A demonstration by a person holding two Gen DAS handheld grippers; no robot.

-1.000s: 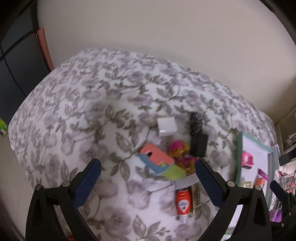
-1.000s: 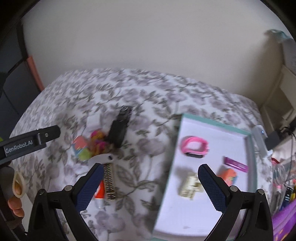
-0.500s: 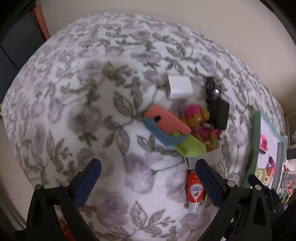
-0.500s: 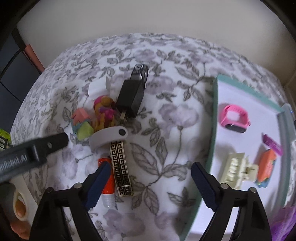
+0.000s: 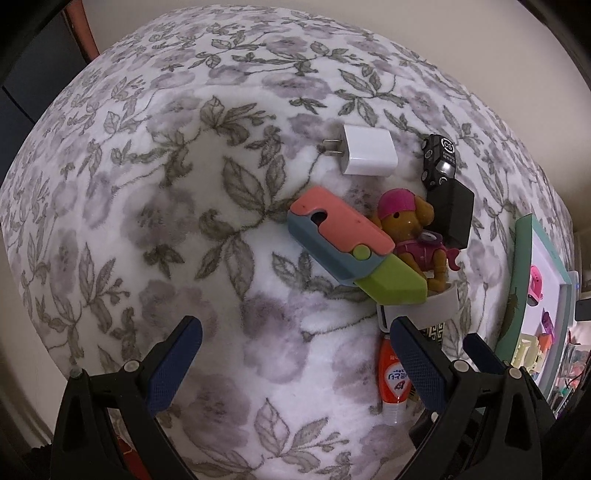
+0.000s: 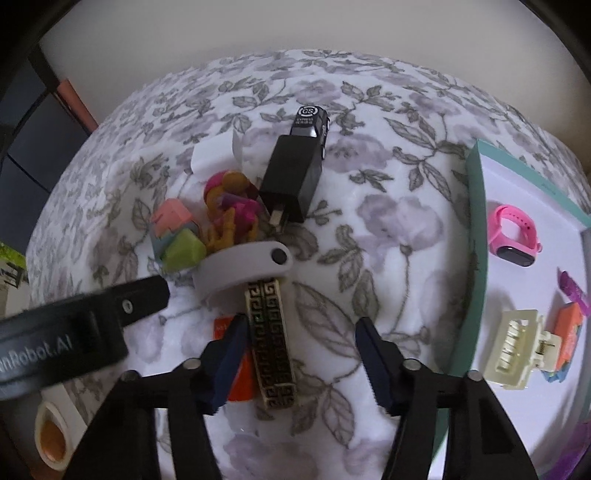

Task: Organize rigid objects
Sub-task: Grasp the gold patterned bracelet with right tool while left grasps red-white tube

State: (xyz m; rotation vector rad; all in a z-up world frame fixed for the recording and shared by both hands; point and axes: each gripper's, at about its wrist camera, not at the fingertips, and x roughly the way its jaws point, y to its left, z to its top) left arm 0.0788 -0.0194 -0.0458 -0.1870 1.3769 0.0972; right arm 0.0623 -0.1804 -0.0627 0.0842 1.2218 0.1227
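Right tongs (image 6: 299, 363) lowered, wide open, straddling gold clip (image 6: 271, 343).

A plain cream wall (image 6: 258, 29) rises behind the far edge of the bed (image 5: 177, 155), which is covered in a white plush blanket printed with grey leaves and pale mauve flowers. Past the bed's left edge stands dark furniture (image 6: 33, 147) with a salmon-coloured strip (image 6: 75, 103) leaning beside it. Beyond the right edge, pale shelving (image 5: 581, 258) shows dimly. The light is soft and even, with faint shadows on the blanket.
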